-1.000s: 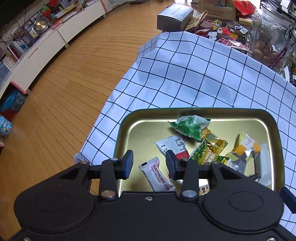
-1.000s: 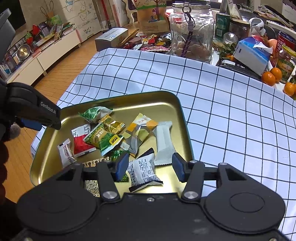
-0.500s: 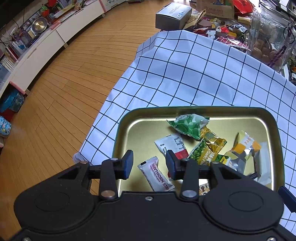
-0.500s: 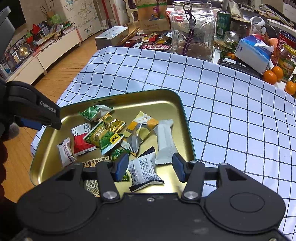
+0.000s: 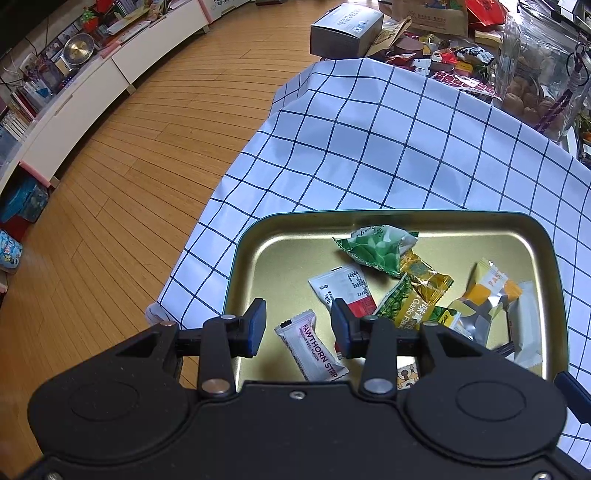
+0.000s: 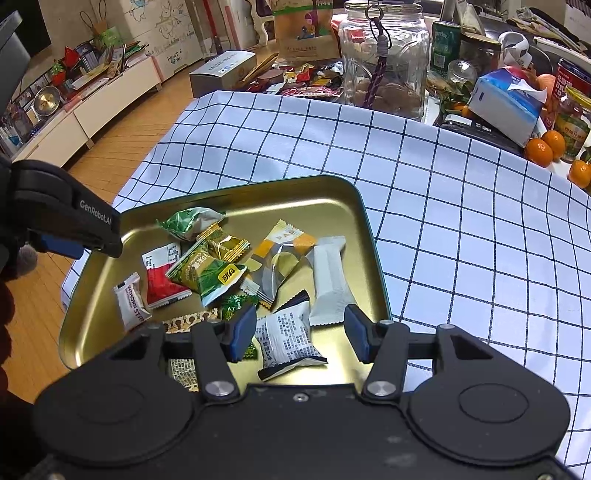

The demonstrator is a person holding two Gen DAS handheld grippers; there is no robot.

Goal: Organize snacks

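A gold metal tray (image 5: 406, 216) (image 6: 258, 183) on a checked cloth holds several wrapped snacks. My left gripper (image 5: 297, 328) stands open over the tray's near left corner. A white Hawthorn strip packet (image 5: 314, 347) lies on the tray below the gap, touching neither finger. My right gripper (image 6: 299, 334) is open above a white and black packet (image 6: 286, 339), which lies flat between its fingers and is not pinched. Further in are a green packet (image 6: 188, 221), a red and white packet (image 6: 160, 275), a green garlic packet (image 6: 207, 271) and a white bar (image 6: 328, 280). In the right wrist view the left gripper (image 6: 74, 225) shows at the left.
The checked cloth (image 6: 461, 221) covers the table, and its left edge drops to a wooden floor (image 5: 110, 184). At the back stand a glass jar (image 6: 384, 55), a grey box (image 5: 345, 27), loose snack wrappers, a tissue pack (image 6: 506, 99), cans and oranges (image 6: 539, 151).
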